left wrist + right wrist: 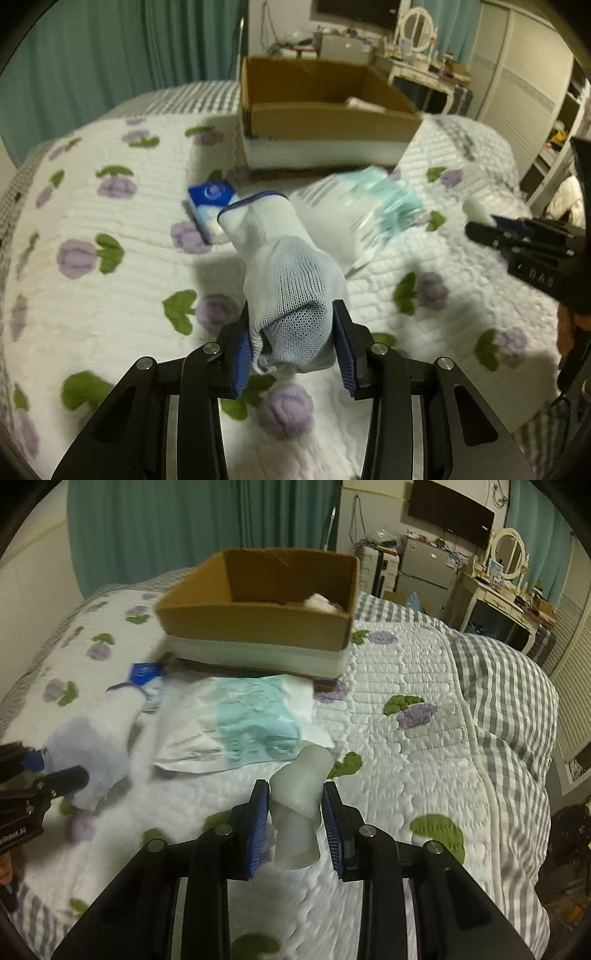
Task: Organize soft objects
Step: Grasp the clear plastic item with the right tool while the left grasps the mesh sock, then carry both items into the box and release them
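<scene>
My left gripper [293, 332] is shut on a white knit glove with a blue cuff [284, 258], held above the bed; it also shows in the right wrist view [92, 738]. My right gripper [295, 812] is shut on a pale, translucent white soft piece [299, 794], held above the quilt; this gripper shows at the right of the left wrist view [480, 225]. An open cardboard box [325, 114] [258, 602] stands on the bed ahead, with something white inside [321, 600].
A clear bag with teal masks [369, 206] [251, 716] and a blue and white tissue pack [212, 210] [146, 674] lie on the flowered quilt [110, 221] in front of the box. A dressing table [495, 598] and wardrobe stand beyond the bed.
</scene>
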Available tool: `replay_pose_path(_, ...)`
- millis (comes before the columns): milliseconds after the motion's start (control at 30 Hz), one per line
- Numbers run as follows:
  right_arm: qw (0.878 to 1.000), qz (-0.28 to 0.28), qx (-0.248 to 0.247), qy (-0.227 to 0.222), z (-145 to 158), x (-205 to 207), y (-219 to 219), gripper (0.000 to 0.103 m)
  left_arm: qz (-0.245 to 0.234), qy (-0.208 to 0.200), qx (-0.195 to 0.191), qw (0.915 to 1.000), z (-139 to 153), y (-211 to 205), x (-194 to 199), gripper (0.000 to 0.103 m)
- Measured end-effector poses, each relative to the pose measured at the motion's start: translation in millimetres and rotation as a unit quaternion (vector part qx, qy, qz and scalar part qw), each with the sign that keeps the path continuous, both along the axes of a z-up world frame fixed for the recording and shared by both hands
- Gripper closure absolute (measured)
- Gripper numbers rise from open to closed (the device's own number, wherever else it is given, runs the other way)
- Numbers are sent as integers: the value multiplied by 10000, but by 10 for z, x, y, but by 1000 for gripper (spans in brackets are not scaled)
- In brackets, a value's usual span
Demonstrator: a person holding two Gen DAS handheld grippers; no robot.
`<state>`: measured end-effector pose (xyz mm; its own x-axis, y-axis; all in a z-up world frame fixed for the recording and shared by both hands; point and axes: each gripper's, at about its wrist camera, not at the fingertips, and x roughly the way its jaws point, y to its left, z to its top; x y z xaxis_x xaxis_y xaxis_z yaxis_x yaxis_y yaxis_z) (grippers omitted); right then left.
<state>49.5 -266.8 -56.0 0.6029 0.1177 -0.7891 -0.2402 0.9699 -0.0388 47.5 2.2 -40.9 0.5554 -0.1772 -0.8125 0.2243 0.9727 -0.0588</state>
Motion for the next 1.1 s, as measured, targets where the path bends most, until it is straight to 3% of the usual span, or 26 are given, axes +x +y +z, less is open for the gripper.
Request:
replay_pose_path(333,9974,430,210,-545,629,-383,207,74,-128,-682,-123,9975,734,-73,-229,66)
replay_pose_path(567,9921,695,278,-1006,1123,-340,359,74,-166,-1086,-260,9936,1146,-125,-48,66)
replay_pose_path(867,9860,834,174,-1432,1584,238,480,74,-116,-1413,-396,9891,1417,-129,589,66)
replay_pose_path(1100,9834,772,231,-1628,1753,870,532,74,10,-1515,-130,9884,1458,-188,1257,66)
